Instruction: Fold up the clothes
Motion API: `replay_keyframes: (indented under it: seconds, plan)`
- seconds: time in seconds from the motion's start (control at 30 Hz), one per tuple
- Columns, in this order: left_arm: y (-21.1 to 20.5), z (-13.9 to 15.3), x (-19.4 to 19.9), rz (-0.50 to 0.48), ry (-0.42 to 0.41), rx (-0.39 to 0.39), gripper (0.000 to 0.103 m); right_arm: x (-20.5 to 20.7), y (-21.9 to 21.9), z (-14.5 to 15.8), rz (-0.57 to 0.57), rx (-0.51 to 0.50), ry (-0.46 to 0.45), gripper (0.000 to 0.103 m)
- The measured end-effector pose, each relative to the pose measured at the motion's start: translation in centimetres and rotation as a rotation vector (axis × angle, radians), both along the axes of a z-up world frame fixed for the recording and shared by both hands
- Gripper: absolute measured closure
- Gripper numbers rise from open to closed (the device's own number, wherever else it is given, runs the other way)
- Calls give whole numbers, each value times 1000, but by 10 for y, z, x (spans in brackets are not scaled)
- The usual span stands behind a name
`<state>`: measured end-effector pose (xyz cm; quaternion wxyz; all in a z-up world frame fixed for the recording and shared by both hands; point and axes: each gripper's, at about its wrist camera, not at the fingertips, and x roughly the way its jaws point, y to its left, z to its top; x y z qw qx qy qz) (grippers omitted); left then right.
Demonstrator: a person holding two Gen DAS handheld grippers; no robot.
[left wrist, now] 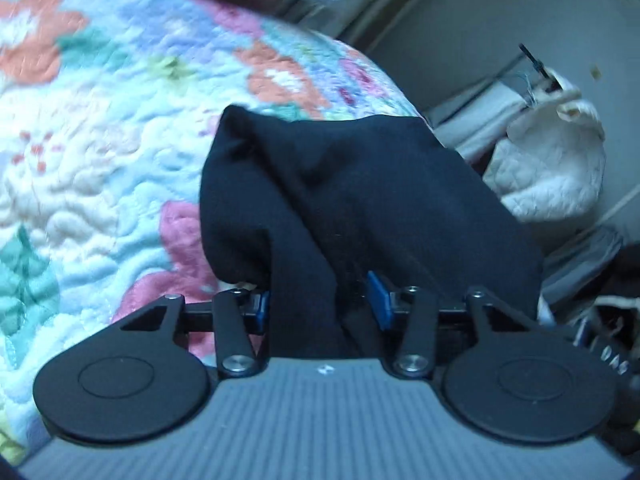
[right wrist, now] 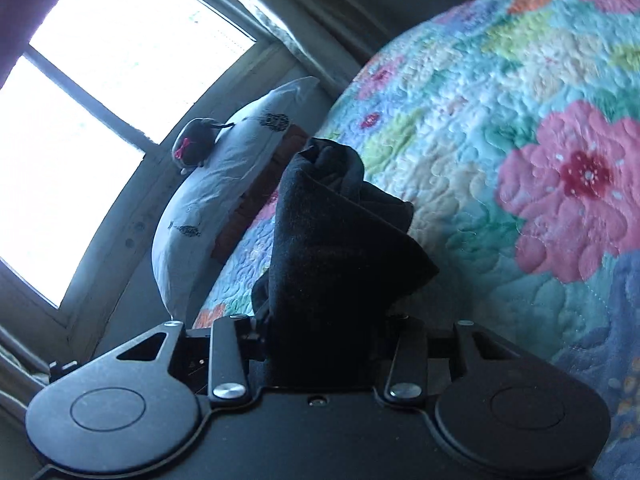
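A dark navy garment [left wrist: 352, 200] hangs bunched over my left gripper [left wrist: 320, 304], which is shut on a fold of it; the blue pads [left wrist: 378, 300] press the cloth. In the right wrist view the same dark garment [right wrist: 328, 240] rises from my right gripper [right wrist: 328, 320], which is shut on it; the cloth hides the fingertips. Both grippers hold the garment above a floral quilt [left wrist: 100, 140] on the bed, which also shows in the right wrist view [right wrist: 500, 140].
A white pillow [right wrist: 224, 184] with a small grey plush toy [right wrist: 192, 148] lies by the bright window [right wrist: 100, 120]. A white quilted bundle [left wrist: 552, 172] and grey cloths lie beside the bed, near a pale cupboard wall [left wrist: 500, 20].
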<state>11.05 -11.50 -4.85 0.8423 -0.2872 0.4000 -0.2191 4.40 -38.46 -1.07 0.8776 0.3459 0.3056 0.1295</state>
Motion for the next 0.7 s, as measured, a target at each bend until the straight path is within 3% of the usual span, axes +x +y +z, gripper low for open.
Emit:
replay_keyframes:
  seconds: [0.17, 0.33, 0.47, 0.53, 0.6, 0.63, 0.7]
  plan:
    - [-33, 27, -26, -135, -40, -31, 61, -54, -29, 46, -35, -113, -74, 57]
    - [-98, 60, -73, -306, -158, -8, 61, -124, -63, 80, -120, -250, -115, 57]
    - [-165, 68, -106, -482, -190, 19, 61, -185, -87, 91, -244, -491, -101, 57]
    - [-204, 56, -116, -548, -128, 79, 61, -198, -95, 79, -277, -621, -33, 55]
    - [-240, 36, -125, -583, -59, 190, 60, -193, -105, 53, -288, -724, 92, 53]
    - [-253, 29, -130, -585, -44, 234, 60, -191, -111, 40, -314, -742, 162, 53]
    - [-278, 13, -139, -587, -14, 321, 50, -190, -120, 22, -386, -727, 282, 51]
